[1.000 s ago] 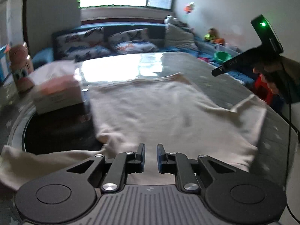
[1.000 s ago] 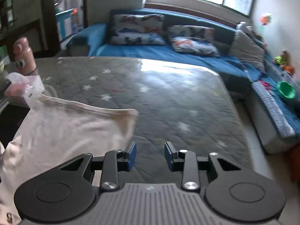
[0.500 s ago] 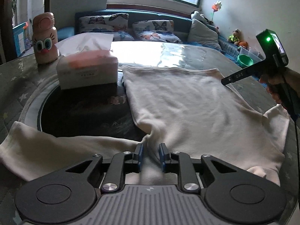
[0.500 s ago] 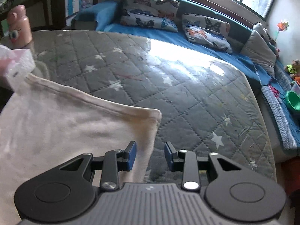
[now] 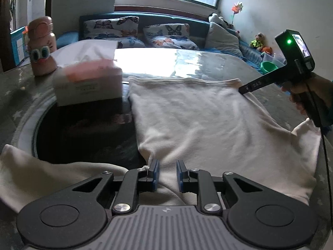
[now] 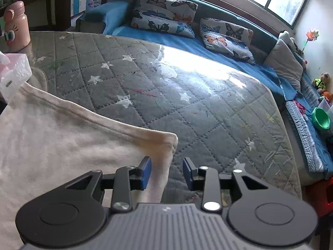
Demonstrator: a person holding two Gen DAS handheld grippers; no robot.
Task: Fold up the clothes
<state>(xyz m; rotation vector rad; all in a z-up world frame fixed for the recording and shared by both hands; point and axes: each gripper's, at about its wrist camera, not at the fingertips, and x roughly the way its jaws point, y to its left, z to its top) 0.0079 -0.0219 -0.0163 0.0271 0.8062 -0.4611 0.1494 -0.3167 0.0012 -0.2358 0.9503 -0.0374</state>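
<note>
A cream long-sleeved shirt (image 5: 204,120) lies flat on the grey quilted table, hem at the far side, one sleeve (image 5: 41,173) stretched left. My left gripper (image 5: 167,175) is open, low over the shirt near the left armpit, with cloth between its blue fingertips. My right gripper (image 6: 166,173) is open over the shirt's far right hem corner (image 6: 164,141); the shirt edge runs between its fingers. The right gripper also shows in the left wrist view (image 5: 245,88), held by a hand at the right.
A pink-and-white tissue box (image 5: 87,83) and a pink cartoon bottle (image 5: 41,48) stand at the table's left. A dark round inset (image 5: 83,141) lies under the shirt's left side. A blue sofa with butterfly cushions (image 6: 164,14) is beyond; a green bowl (image 6: 321,120) is at right.
The left gripper has opened a little wider over the armpit cloth. The right gripper has come down and nearer to the hem corner, which now lies between its fingers.
</note>
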